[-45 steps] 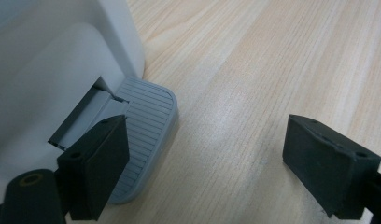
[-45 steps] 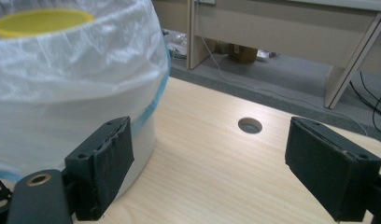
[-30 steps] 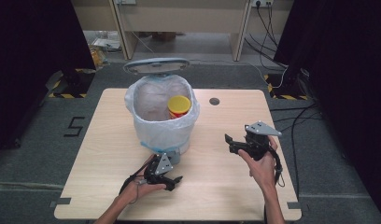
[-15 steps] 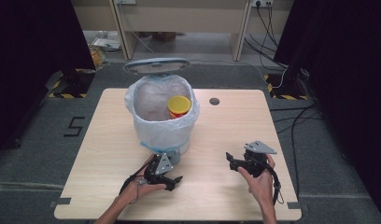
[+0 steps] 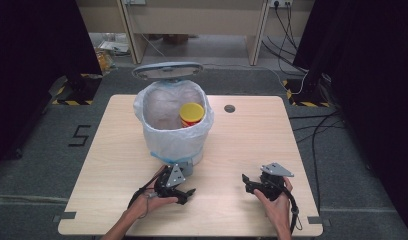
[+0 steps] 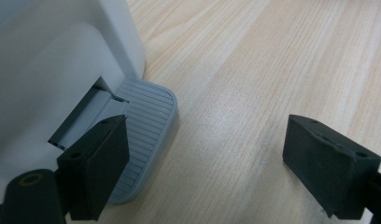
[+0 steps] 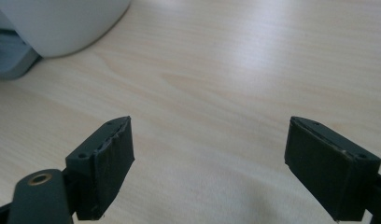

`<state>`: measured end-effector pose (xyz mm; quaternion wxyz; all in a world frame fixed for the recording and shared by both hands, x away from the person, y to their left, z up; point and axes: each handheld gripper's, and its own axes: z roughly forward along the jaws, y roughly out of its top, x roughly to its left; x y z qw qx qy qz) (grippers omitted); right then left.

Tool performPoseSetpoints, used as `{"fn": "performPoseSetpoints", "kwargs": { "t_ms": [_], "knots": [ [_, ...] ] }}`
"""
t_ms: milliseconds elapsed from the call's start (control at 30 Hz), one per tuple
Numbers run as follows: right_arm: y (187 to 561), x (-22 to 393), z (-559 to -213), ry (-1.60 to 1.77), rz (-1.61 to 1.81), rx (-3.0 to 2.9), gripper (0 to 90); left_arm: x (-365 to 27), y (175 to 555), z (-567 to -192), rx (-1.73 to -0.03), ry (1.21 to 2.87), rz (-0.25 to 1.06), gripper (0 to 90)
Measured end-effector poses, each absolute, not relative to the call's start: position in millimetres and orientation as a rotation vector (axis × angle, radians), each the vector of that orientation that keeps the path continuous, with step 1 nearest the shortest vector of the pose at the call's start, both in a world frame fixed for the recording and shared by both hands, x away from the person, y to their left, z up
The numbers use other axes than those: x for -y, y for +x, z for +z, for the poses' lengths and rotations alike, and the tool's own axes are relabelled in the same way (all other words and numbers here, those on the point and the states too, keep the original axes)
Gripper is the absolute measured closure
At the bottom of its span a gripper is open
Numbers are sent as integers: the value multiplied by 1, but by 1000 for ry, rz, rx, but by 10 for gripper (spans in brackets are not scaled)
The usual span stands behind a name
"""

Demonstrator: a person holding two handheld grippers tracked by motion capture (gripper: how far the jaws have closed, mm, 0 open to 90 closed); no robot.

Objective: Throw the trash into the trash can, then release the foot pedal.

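A white pedal bin (image 5: 174, 132) with a plastic liner stands mid-table, its grey lid (image 5: 167, 70) raised. Inside it a yellow-lidded can (image 5: 192, 114) stands upright. My left gripper (image 5: 184, 194) sits low at the bin's front, open. In the left gripper view (image 6: 216, 172) one jaw lies over the ribbed grey pedal (image 6: 144, 126); the other is over bare wood. My right gripper (image 5: 248, 181) is low over the table to the right of the bin, open. Its jaws have just been closing slightly, with nothing between them (image 7: 212, 168).
The wooden table (image 5: 292, 125) has a round cable hole (image 5: 229, 108) behind the bin. In the right gripper view the bin's base (image 7: 58, 23) and a corner of the pedal (image 7: 9, 58) show at the upper left. Cables run over the floor at the right.
My right gripper has come down and toward the front edge of the table. The left gripper, the bin and its raised lid have kept still.
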<state>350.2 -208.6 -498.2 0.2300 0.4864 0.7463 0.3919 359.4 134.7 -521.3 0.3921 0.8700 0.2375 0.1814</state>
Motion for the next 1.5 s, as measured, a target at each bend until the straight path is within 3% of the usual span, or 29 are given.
{"fn": "performPoseSetpoints", "kwargs": {
  "t_ms": [300, 1500],
  "knots": [
    [345, 214, -516, 1398, 976, -2129, 155, -135, 359, -521, -603, 2209, 460, 138],
    [345, 210, -517, 1360, 917, -2167, 123, -134, 357, -522, -599, 2205, 490, 139]
  ]
}}
